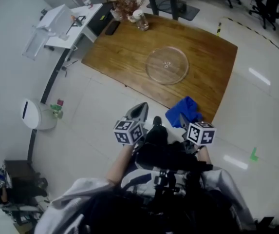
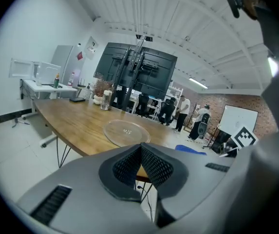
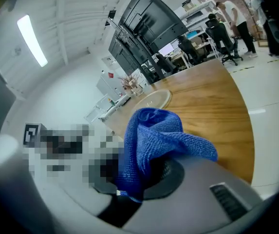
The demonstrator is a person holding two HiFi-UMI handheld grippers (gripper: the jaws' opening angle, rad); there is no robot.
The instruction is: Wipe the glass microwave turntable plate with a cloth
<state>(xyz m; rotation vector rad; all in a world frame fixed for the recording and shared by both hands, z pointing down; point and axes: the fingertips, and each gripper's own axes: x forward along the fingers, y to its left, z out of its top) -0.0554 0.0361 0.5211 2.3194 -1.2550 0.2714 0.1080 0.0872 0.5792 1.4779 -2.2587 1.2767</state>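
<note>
Plate: the glass turntable plate [image 1: 167, 65] lies flat on the wooden bench [image 1: 120, 52], on its far half. It is bare and well apart from both my tongs.
Cloth: the blue cloth [image 3: 154, 135] is bunched in my right tongs, and a loose fold stands out past the tips.
Left tongs: my left tongs [image 2: 140, 162] have the ribbed pads pressed together with nothing between them. They hang short of the near bench edge, over the floor.
Right tongs: my right tongs [image 1: 182, 118] are clamped on one end of the cloth, just at the near corner of the bench.
How the plate handles: I judge it stiff, fairly heavy, smooth and slippery. It is brittle at the rim and likely to slide or turn on the wood once I rub it.
How the cloth handles: it looks soft, light and floppy. The free fold should flatten onto the glass, so I need only light pressure.
Where to take hold: I would steady the plate at its near-left rim with the left tongs, pinching gently or pressing down. Glass chips under a hard bite.
Step in hand: the approach. No wiping has begun.
Risk: a hard rub could push the plate toward the bench edge.
</note>
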